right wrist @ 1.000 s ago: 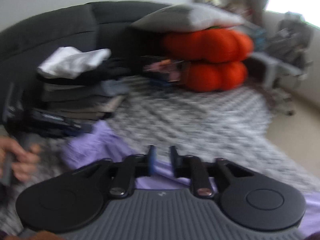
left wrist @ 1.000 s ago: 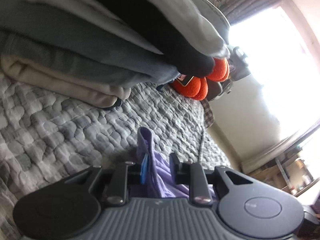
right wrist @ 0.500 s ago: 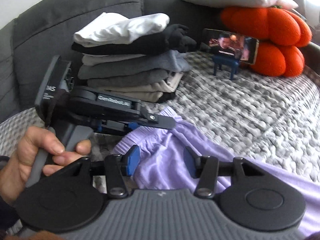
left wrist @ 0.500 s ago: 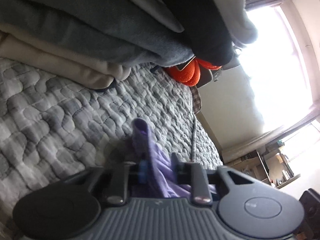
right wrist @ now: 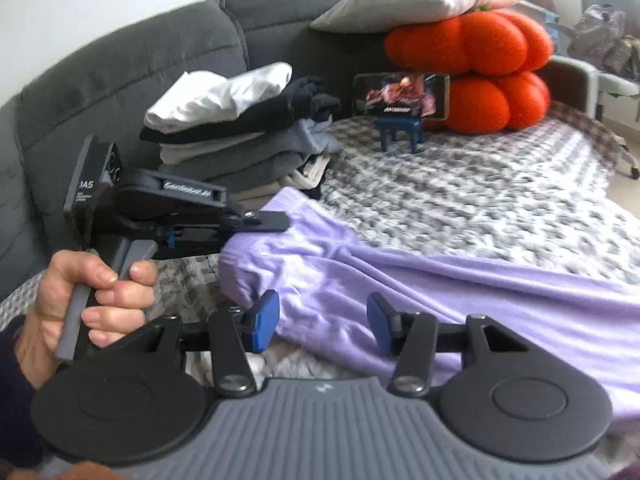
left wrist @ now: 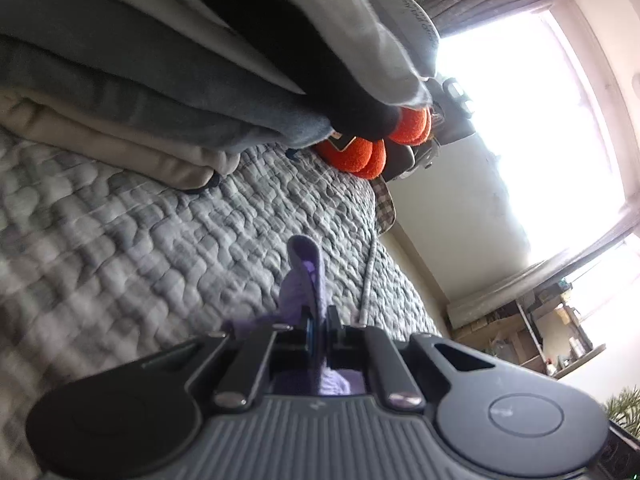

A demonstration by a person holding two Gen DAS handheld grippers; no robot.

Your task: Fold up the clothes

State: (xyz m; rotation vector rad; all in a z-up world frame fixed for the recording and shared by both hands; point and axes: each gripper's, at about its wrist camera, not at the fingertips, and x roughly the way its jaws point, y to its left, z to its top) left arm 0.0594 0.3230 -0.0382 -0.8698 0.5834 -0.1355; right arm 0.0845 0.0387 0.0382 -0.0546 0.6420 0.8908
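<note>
Left gripper [left wrist: 319,330] pinches lilac garment [right wrist: 400,264] — right gripper [right wrist: 322,320] seemingly hovering

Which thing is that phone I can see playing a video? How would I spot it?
Look along the grey sofa to the orange cushions at the far end of the quilted cover. The phone stands sideways before them on a small blue stand, the only lit screen there.
</note>
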